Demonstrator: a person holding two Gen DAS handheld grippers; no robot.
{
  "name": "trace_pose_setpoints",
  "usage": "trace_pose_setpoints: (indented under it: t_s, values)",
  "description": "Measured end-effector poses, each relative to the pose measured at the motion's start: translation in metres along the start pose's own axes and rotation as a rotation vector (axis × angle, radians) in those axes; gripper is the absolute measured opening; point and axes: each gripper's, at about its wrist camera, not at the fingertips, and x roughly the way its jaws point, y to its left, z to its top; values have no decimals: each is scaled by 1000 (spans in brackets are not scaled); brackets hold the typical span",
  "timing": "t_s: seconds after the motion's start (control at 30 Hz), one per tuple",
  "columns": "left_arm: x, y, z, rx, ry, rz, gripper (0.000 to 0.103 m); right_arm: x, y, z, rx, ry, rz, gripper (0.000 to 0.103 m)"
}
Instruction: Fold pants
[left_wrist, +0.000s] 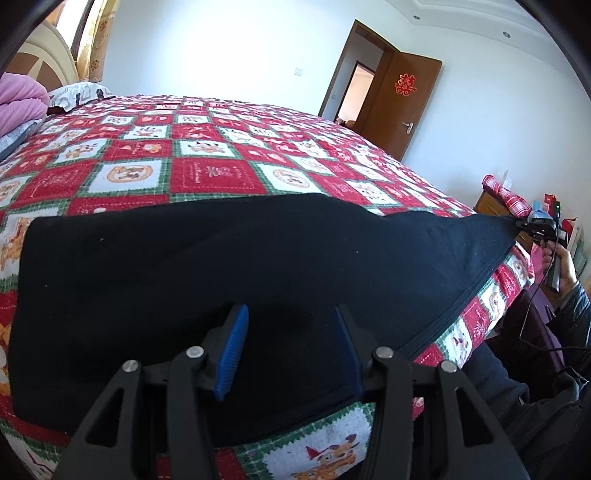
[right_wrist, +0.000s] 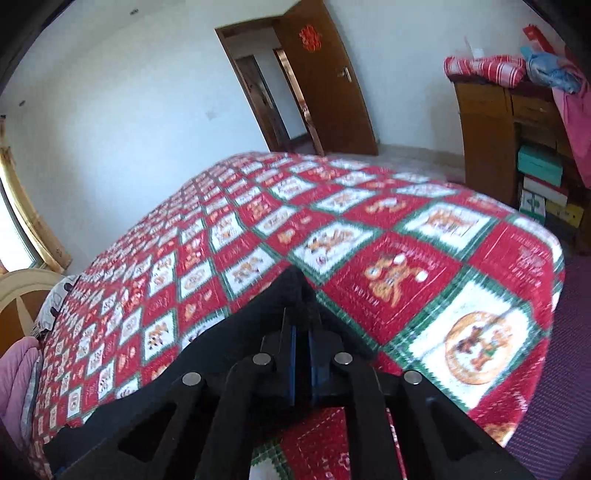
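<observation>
One pants (right_wrist: 236, 354) corner (black) inside right hand-held gripper (right_wrist: 301, 325)

Red checked bedspread (left_wrist: 207, 158), open brown door (left_wrist: 400, 103), wood cabinet (right_wrist: 491, 136) w/ boxes.

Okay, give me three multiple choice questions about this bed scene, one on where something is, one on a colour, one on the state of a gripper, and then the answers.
1. Where do the black pants lie?
A. on the floor
B. on the checked bedspread
C. over the door

2. What colour are the pads of the left gripper?
A. blue
B. yellow
C. white

3. How does the right gripper stand?
A. wide open above the bed
B. shut on a pillow
C. shut on a corner of the pants

Answers: 1 B, the dark cloth is spread across the red, white and green squares. 2 A, both ribbed pads in the left wrist view are blue. 3 C, its fingers meet on a pulled-up point of black cloth, also visible at the right edge of the left wrist view.
</observation>
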Motion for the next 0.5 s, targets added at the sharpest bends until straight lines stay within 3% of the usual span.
trace_pose_setpoints:
  t_s: [0.2,0.33,0.4,0.43,0.5]
  values:
    - [0,1,0,0,2,-8,50,21,-23,-17,-8,94,-58,5]
    - [-1,3,0,-7,8,-14,50,20,-19,-20,-62,82,-73,9]
    - [-2,3,1,-14,13,-16,50,13,-20,-16,-38,65,-87,26]
    - [-2,3,2,-15,16,-17,50,7,-21,-13,-37,37,-133,41]
    - [-5,2,4,-3,20,-3,50,-6,-19,-8,-45,-29,-197,45]
